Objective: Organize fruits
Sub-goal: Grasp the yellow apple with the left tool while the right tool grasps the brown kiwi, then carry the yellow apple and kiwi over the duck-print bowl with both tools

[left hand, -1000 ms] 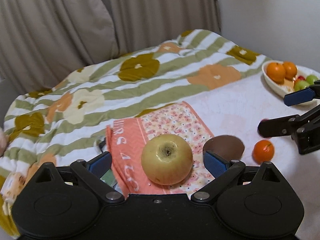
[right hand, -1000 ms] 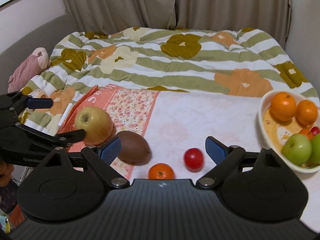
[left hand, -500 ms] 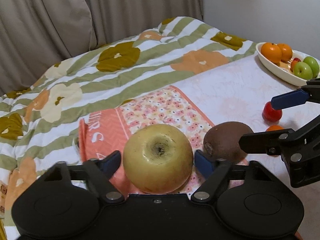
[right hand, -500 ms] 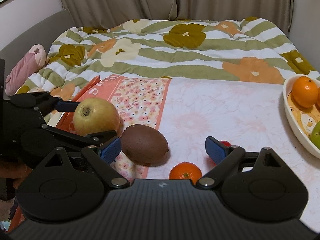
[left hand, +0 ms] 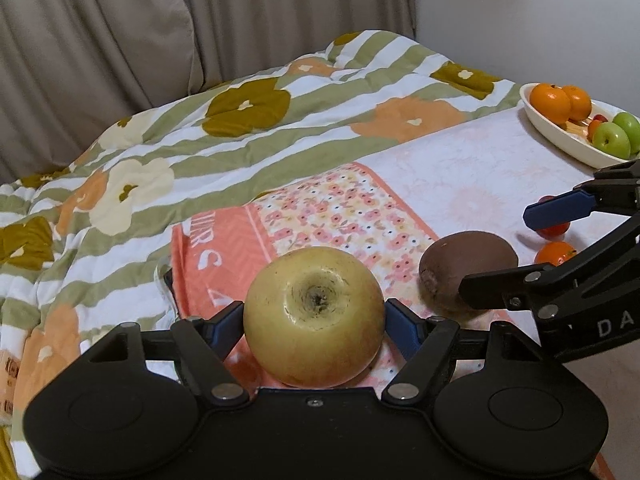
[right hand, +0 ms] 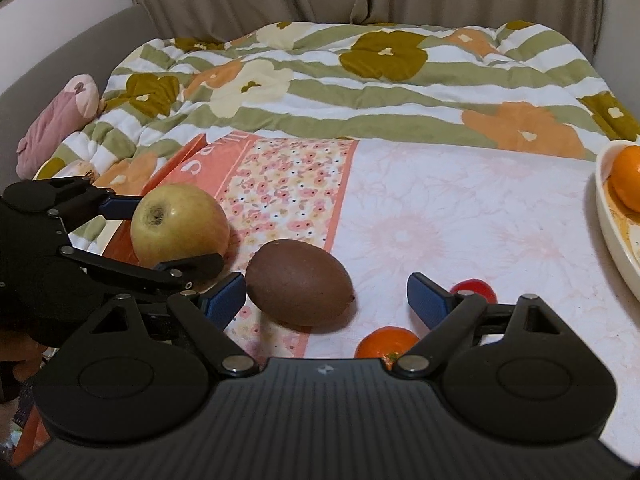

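Far right, the white bowl [left hand: 560, 136] holds oranges [left hand: 550, 97] and green apples [left hand: 611, 140]. Left tongs [left hand: 315, 322] clamp the yellow apple [left hand: 314, 314] on the bed; right tongs [right hand: 326, 300] stand apart around the kiwi [right hand: 298, 282].

the bowl [right hand: 612, 236] is cut off by the right edge; the small red fruit [right hand: 476, 289] sits half hidden.

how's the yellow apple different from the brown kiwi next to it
The yellow apple is round, pale and smooth-skinned; the brown kiwi is egg-shaped, dark and matte. The apple looks larger than the kiwi. The apple sits clamped between the left tongs, while the kiwi lies free between the open right tongs, touched by neither pad. Both rest on the floral cloth.
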Available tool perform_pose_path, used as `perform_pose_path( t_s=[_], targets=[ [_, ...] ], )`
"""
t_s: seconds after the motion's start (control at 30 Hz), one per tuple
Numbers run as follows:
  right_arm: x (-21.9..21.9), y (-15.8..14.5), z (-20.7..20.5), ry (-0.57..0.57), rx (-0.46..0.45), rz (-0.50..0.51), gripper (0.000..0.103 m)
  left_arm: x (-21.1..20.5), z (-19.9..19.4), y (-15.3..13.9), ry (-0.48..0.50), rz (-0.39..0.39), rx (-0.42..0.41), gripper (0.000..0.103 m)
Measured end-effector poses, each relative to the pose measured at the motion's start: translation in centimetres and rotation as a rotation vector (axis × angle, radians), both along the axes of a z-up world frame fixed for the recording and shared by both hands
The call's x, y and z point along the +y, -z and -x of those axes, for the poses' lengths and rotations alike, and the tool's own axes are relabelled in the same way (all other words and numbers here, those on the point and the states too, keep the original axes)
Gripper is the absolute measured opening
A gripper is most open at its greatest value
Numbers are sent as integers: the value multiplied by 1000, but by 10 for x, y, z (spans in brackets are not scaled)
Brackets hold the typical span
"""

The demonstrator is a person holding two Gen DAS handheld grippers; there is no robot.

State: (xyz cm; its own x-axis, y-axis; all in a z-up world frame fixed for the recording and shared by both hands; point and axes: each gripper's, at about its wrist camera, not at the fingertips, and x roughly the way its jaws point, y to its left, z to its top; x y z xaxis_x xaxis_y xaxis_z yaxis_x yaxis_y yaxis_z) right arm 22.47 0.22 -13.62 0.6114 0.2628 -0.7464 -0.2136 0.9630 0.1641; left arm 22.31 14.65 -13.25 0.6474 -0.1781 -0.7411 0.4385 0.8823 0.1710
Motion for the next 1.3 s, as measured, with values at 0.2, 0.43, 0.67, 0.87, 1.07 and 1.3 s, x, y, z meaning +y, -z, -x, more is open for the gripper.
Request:
perform_pose_path(
  t_s=[0.2, 0.43, 0.67, 0.87, 1.07, 1.3],
  targets=[
    [5, 7, -4, -37, 14, -14, 96, 9, 2, -2, -41, 18, 17, 78],
    [9, 11, -7, -74, 7, -22, 80, 16, 3, -3, -61, 39, 22, 78],
    [11, 11, -9, -99, 0, -25, 77, 15, 3, -4, -78, 44, 24, 78],
    [10, 4, -7, -105, -14, -33, 77, 15, 6, -10, -94, 51, 24, 78],
    [0, -15, 0, -114, -45, -46, 77, 7, 13, -25, -115, 61, 8, 78],
    [-28, -46, 12, -111, -85, -59, 77, -13, 25, -53, -144, 87, -18, 78]
  ],
)
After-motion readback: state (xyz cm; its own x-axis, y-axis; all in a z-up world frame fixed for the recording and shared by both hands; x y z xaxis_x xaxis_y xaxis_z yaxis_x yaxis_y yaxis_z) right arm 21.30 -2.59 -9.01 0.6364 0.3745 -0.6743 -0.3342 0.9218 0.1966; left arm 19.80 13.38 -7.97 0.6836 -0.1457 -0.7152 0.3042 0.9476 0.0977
